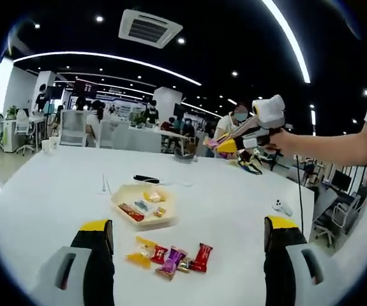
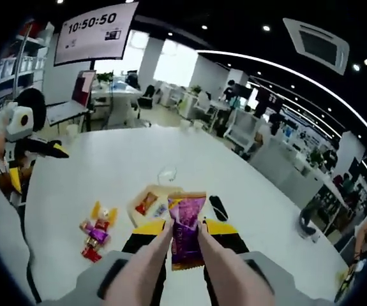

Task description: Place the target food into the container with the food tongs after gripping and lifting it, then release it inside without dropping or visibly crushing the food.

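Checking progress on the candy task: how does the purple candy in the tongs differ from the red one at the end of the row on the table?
The purple candy hangs lifted, pinched between the tongs in the right gripper; the red candy lies loose on the white table, untouched. Purple hovers above the tray; red lies beside it. Both are wrapped and outside the tray.
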Demonstrator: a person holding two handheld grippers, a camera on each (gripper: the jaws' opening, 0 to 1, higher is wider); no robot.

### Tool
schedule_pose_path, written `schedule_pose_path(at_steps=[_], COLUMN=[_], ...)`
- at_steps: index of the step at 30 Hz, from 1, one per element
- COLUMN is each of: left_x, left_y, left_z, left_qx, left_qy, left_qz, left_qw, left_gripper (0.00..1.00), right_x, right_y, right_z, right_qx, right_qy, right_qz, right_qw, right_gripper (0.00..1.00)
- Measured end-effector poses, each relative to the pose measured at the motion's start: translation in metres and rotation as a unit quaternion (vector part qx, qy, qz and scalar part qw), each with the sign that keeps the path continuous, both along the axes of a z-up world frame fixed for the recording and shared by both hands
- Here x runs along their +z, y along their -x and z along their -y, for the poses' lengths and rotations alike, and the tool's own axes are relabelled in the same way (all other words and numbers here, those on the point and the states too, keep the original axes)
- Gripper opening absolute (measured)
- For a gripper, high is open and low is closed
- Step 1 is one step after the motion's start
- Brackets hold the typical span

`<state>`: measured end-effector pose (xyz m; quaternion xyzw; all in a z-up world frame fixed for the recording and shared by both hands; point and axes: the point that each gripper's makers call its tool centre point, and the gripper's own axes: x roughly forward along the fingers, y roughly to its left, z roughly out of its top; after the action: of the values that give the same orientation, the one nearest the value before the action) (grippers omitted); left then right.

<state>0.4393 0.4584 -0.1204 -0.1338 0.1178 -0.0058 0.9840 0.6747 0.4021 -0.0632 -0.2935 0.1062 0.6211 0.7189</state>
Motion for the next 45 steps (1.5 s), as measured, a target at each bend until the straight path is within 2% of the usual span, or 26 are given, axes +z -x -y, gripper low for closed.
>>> schedule_pose_path(at_steps=[1, 3, 7, 9, 10, 11, 13, 14, 19, 20, 21, 22, 23, 27, 30, 34, 36, 38, 42, 44, 45], left_x=[-0.001, 0.004, 0.004, 0.004, 0.002, -0.002, 0.000, 0.007, 0.002, 0.001, -0.001, 0.002, 0.010, 0.017, 0.014, 0.008, 0.015, 0.015, 0.000, 0.001, 0.006], left_y=[0.000, 0.002, 0.007, 0.010, 0.010, 0.012, 0.014, 0.018, 0.018, 0.016, 0.015, 0.016, 0.017, 0.022, 0.020, 0.019, 0.023, 0.024, 0.024, 0.027, 0.030], left_z=[0.004, 0.010, 0.011, 0.009, 0.008, 0.011, 0.011, 0.008, 0.002, 0.002, 0.003, 0.004, 0.002, -0.006, -0.007, -0.004, -0.007, -0.007, -0.008, -0.004, -0.005], left_qx=[-0.007, -0.013, -0.010, 0.001, 0.001, -0.005, -0.007, 0.002, 0.014, 0.013, 0.007, 0.001, 0.003, 0.024, 0.026, 0.014, 0.024, 0.028, 0.028, 0.019, 0.023], left_qy=[0.002, -0.006, -0.011, -0.009, -0.006, -0.002, -0.008, -0.019, -0.007, -0.005, -0.002, -0.006, -0.022, -0.008, -0.007, -0.015, -0.018, -0.012, 0.005, -0.008, -0.016], left_qz=[-0.009, -0.004, -0.003, 0.010, 0.010, -0.005, -0.008, 0.006, 0.006, 0.005, -0.005, -0.013, 0.001, 0.009, 0.008, -0.013, 0.001, 0.001, -0.009, -0.019, -0.010], left_qw=[0.9999, 0.9999, 0.9999, 0.9999, 0.9999, 1.0000, 0.9999, 0.9998, 0.9999, 0.9999, 1.0000, 0.9999, 0.9998, 0.9996, 0.9996, 0.9997, 0.9995, 0.9995, 0.9996, 0.9996, 0.9995], left_gripper=[0.99, 0.99, 0.99, 0.99, 0.99, 0.99, 0.99, 0.99, 0.99, 0.99, 0.99, 0.99, 0.99, 0.99, 0.99, 0.99, 0.99, 0.99, 0.99, 0.99, 0.99], right_x=[0.000, 0.001, 0.003, 0.008, 0.010, 0.009, 0.010, 0.014, 0.021, 0.022, 0.022, 0.022, 0.020, 0.018, 0.020, 0.020, 0.017, 0.020, 0.024, 0.024, 0.023], right_y=[-0.003, -0.006, -0.014, -0.016, -0.019, -0.021, -0.020, -0.017, -0.023, -0.025, -0.026, -0.023, -0.024, -0.018, -0.018, -0.018, -0.018, -0.017, -0.014, -0.014, -0.014], right_z=[0.000, -0.004, -0.011, -0.019, -0.021, -0.025, -0.028, -0.036, -0.051, -0.053, -0.053, -0.057, -0.063, -0.073, -0.079, -0.085, -0.092, -0.097, -0.108, -0.110, -0.115], right_qx=[-0.001, 0.005, 0.009, 0.012, 0.007, -0.003, -0.003, 0.007, 0.018, 0.015, 0.004, 0.008, 0.012, 0.027, 0.032, 0.026, 0.030, 0.034, 0.030, 0.030, 0.034], right_qy=[0.007, 0.011, 0.015, 0.011, 0.007, 0.000, -0.006, -0.002, -0.007, -0.008, -0.014, -0.019, -0.013, -0.006, -0.008, -0.014, -0.008, -0.010, -0.022, -0.024, -0.019], right_qz=[0.011, 0.007, 0.014, 0.024, 0.020, 0.001, -0.008, -0.001, 0.017, 0.014, -0.001, -0.015, -0.009, 0.000, 0.007, -0.012, -0.009, -0.006, -0.018, -0.023, -0.018], right_qw=[0.9999, 0.9999, 0.9997, 0.9996, 0.9997, 1.0000, 1.0000, 1.0000, 0.9997, 0.9998, 0.9999, 0.9997, 0.9998, 0.9996, 0.9994, 0.9995, 0.9995, 0.9994, 0.9991, 0.9990, 0.9991], right_gripper=[0.20, 0.20, 0.20, 0.20, 0.20, 0.20, 0.20, 0.20, 0.20, 0.20, 0.20, 0.20, 0.20, 0.20, 0.20, 0.20, 0.20, 0.20, 0.20, 0.20, 0.20])
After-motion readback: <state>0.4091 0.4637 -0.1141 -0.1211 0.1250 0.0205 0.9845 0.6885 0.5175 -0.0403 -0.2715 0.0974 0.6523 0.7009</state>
